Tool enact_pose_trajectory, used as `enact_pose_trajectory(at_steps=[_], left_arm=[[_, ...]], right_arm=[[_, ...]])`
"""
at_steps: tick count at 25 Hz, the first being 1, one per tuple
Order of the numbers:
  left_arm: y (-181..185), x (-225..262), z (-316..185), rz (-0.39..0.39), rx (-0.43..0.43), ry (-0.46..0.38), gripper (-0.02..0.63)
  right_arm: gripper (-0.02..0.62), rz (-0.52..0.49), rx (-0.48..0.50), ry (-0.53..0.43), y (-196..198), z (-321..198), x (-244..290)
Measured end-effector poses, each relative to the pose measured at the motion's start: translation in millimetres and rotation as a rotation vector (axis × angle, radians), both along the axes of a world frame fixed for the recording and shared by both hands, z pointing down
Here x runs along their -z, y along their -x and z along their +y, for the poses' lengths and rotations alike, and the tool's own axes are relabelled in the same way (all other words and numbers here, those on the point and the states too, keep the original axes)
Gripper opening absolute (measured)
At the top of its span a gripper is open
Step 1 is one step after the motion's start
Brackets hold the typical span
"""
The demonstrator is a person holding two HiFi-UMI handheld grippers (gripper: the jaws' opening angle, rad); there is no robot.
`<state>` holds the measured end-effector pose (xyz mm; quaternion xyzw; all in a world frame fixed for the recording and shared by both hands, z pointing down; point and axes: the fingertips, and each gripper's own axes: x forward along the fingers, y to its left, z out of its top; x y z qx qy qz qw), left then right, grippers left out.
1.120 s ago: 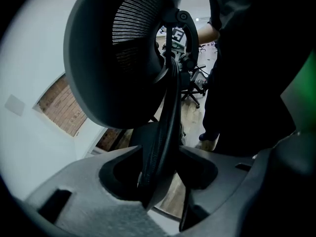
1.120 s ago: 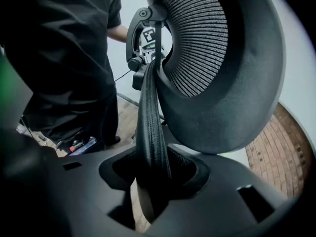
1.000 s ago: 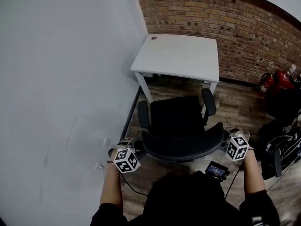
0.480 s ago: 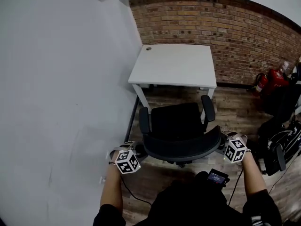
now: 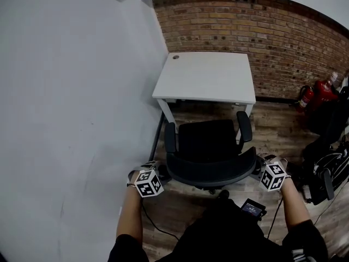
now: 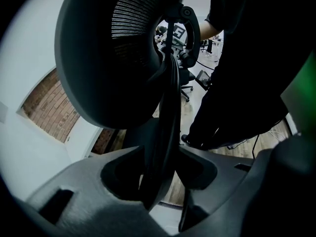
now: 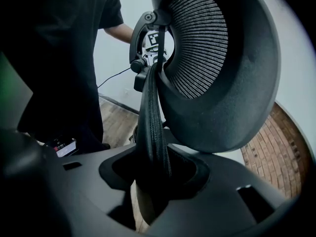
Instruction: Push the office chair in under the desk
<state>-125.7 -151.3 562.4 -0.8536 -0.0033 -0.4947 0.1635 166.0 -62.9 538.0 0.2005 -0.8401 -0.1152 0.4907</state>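
A black office chair [image 5: 209, 142] faces a white desk [image 5: 204, 76], its seat front just short of the desk's front edge. Its mesh backrest [image 5: 212, 171] is the part nearest me. My left gripper [image 5: 160, 174] is shut on the backrest's left edge, and the dark rim [image 6: 163, 132] runs between its jaws. My right gripper [image 5: 258, 168] is shut on the right edge, with the padded rim [image 7: 152, 132] clamped between its jaws. The left gripper view shows the mesh [image 6: 133, 23] from the side, and the right gripper view shows the mesh [image 7: 200, 48] likewise.
A white wall [image 5: 71, 119] runs along the left, close to the chair and desk. A brick wall [image 5: 245, 21] stands behind the desk. Red fire extinguishers [image 5: 313, 94] and dark bags and gear [image 5: 327, 168] crowd the right. A small screen device [image 5: 252, 206] and a cable [image 5: 150, 218] lie on the wooden floor.
The chair has rolled a little nearer the desk, with both grippers still on the backrest's edges. The head view has shifted forward with it.
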Motion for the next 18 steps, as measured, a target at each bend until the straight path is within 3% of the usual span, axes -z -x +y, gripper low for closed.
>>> enact_pose_trajectory(at_steps=[18], left_arm=[[18,-4,-98,-0.079,-0.022,0.026,0.204]], right_arm=[[0.140,0.002,-0.047,-0.018,24,-71,-1]])
